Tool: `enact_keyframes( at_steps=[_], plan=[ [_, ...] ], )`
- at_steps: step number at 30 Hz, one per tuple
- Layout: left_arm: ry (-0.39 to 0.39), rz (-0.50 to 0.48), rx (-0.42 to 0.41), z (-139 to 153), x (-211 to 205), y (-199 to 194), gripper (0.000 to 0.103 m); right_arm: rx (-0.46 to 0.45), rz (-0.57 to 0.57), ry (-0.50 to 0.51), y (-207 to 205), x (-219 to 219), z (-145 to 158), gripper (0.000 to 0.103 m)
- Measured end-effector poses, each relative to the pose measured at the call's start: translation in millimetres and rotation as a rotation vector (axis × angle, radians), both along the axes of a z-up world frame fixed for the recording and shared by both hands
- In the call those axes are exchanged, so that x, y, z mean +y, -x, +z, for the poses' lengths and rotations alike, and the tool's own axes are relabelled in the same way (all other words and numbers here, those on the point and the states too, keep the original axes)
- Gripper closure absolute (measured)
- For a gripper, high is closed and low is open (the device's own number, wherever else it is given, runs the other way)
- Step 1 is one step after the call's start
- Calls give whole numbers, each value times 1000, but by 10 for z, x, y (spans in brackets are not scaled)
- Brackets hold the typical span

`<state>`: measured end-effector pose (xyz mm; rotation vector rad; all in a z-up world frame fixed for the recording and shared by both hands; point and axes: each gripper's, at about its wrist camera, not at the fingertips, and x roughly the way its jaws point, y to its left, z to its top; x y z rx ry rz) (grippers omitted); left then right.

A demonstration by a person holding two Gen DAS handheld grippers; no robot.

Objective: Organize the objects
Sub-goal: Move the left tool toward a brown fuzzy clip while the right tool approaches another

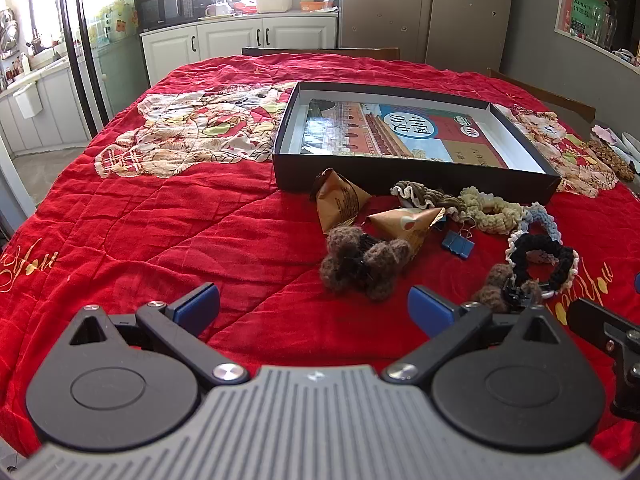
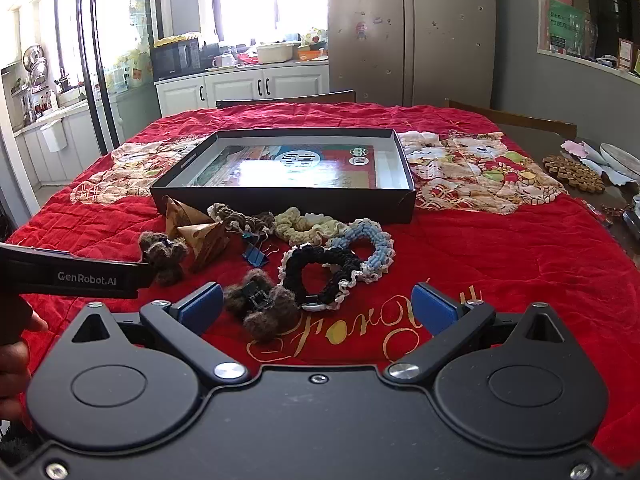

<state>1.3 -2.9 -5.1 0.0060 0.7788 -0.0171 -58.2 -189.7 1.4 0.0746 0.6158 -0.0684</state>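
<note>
Left wrist view: the left gripper (image 1: 314, 306) hovers low, jaws wide and empty, near the brown woolly hair clip (image 1: 362, 262). The right gripper (image 2: 318, 306), likewise wide, faces scrunchies before the far shallow black cardboard box (image 2: 288, 200).

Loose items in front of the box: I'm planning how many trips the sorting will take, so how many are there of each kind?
Crocheted scrunchies: 4
Fuzzy brown hair clips: 2
Folded paper packets: 2
Blue binder clips: 1 clearly visible
Total: 9
</note>
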Motion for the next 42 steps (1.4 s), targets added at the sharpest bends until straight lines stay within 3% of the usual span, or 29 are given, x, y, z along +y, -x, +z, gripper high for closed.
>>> enact_keyframes(
  at_steps=[19,25,30,36,42],
  plan=[
    [11,-38,17,-48,21,-57,0,24,32,6,-44,21,-52,3],
    [8,-66,17,-100,45,-101,0,53,93,1,-83,64,-111,13],
    [-1,-107,-7,-137,61,-157,0,32,161,37,-94,111,-137,29],
    [29,-147,-9,-211,107,-244,0,11,256,38,-155,113,-198,42],
    [27,-205,-27,-235,67,-288,2,4,339,12,-220,132,-256,48]
  ],
)
